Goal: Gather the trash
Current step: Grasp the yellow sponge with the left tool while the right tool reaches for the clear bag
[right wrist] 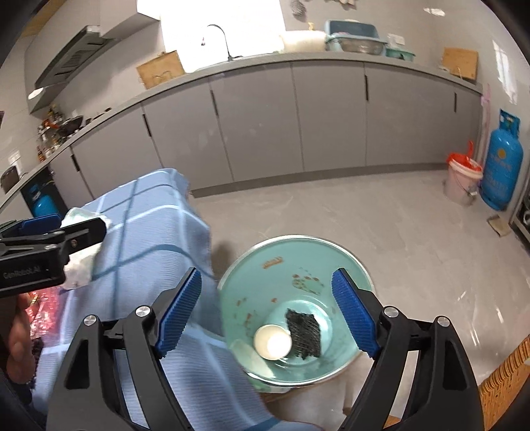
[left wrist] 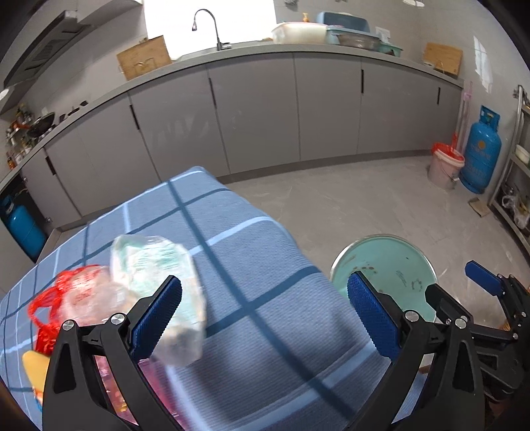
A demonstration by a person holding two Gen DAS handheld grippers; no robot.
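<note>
A crumpled clear plastic wrapper with green print point(left wrist: 159, 291) lies on the blue checked tablecloth point(left wrist: 251, 265), next to a red net bag point(left wrist: 63, 298) and a yellow item point(left wrist: 34, 368). My left gripper point(left wrist: 265, 315) is open, its left finger beside the wrapper; it also shows in the right wrist view point(right wrist: 63, 225). My right gripper point(right wrist: 265, 311) is open and empty above a teal bin point(right wrist: 298, 258) beside the table. The bin holds a white paper cup point(right wrist: 273, 341) and a dark mesh piece point(right wrist: 304, 331). The right gripper also shows in the left wrist view point(left wrist: 483, 281).
Grey kitchen cabinets point(left wrist: 298, 116) run along the back with a sink tap point(left wrist: 208, 26). A pink bucket point(left wrist: 445, 165) and a blue gas cylinder point(left wrist: 480, 149) stand at the right wall. A pink shiny packet point(right wrist: 43, 305) lies on the table.
</note>
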